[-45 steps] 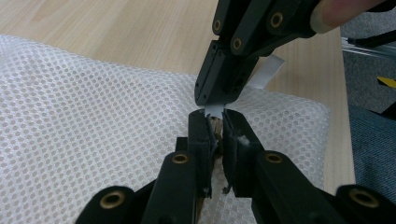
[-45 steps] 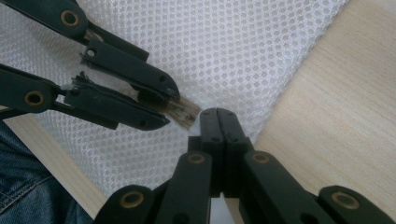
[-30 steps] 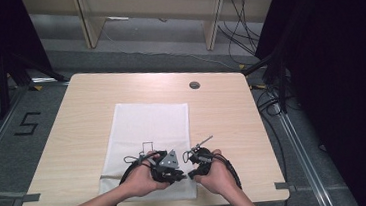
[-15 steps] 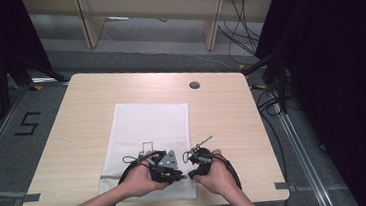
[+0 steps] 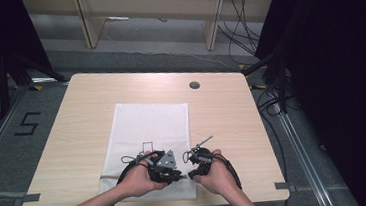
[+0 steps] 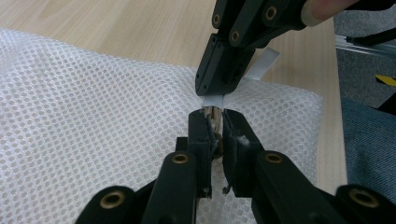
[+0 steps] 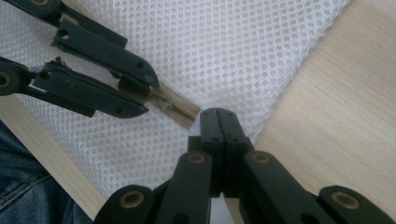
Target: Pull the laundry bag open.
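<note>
Two grippers are meeting at the near edge of a white mesh bag (image 5: 151, 136) that is lying flat on the tabletop (image 5: 72, 122), toward six o'clock of the wooden surface in the high view. The left gripper (image 5: 177, 175) is sitting at about seven o'clock of the bag's lower edge, held in the person's left hand (image 5: 140, 179), and its jaws are clamping a small metal zipper pull (image 6: 215, 116), the pads pressing on it from both sides in the left gripper view. The right gripper (image 5: 193, 172) is sitting just beside it at about five o'clock, held in the right hand (image 5: 220, 177), its jaws fully clenched on the bag's edge beside a white tab (image 6: 261, 65), with the mesh bunching up at the tips. The zipper (image 7: 175, 107) is running as a tan strip between the two gripper tips in the right gripper view. A round dark grommet (image 5: 194, 85) is sitting at one o'clock, well apart from the bag.
</note>
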`<state>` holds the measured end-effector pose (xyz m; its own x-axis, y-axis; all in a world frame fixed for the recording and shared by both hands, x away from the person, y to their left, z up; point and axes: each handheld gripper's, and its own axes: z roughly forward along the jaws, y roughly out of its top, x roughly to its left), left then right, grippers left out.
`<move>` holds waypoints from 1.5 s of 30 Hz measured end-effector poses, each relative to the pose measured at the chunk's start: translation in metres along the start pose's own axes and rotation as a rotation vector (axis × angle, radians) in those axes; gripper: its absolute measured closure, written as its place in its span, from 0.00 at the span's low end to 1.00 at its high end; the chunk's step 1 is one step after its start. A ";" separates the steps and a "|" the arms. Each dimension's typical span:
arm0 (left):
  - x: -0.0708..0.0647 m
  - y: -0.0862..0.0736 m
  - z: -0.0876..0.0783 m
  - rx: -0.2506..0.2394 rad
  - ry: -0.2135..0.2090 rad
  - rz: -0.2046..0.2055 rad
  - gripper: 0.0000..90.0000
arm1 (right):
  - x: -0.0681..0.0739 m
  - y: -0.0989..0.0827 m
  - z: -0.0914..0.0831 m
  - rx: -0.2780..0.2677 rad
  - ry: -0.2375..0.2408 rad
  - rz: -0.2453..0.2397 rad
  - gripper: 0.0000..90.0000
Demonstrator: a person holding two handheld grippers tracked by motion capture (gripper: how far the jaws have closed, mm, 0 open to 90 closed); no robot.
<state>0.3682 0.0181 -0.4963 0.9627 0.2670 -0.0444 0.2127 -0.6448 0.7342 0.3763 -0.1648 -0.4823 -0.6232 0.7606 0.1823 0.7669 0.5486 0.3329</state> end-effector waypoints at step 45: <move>0.000 -0.004 -0.012 0.011 0.011 -0.002 0.91 | 0.000 -0.001 0.000 -0.013 -0.004 -0.015 1.00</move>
<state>0.3658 0.0293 -0.4915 0.9602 0.2766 -0.0382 0.2168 -0.6523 0.7263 0.3756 -0.1647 -0.4826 -0.6342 0.7534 0.1737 0.7552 0.5556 0.3479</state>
